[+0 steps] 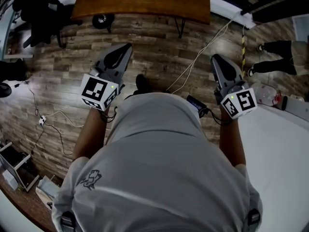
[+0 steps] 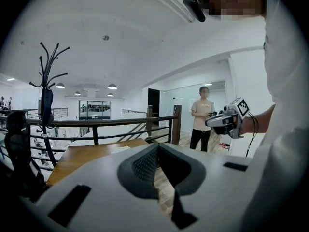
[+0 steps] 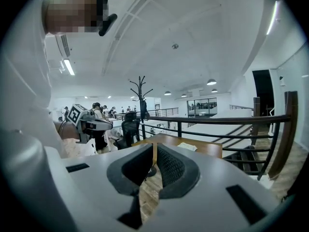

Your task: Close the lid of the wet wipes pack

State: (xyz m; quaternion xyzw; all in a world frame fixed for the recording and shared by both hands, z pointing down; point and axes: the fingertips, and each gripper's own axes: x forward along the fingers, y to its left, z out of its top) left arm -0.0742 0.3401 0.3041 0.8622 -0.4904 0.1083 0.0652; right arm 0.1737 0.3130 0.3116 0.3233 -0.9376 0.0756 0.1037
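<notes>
No wet wipes pack can be made out with certainty in any view. A flat pale thing lies on the brown wooden table ahead; what it is I cannot tell. My left gripper is held out level over the wood floor, its jaws closed tip to tip with nothing between them. At the same height my right gripper points the same way, jaws nearly touching and empty. Each gripper shows in the other's view.
A white table stands at the right. Cables run across the floor. A black chair is at the far left, a coat stand and a railing stand behind the wooden table. Another person stands to the right.
</notes>
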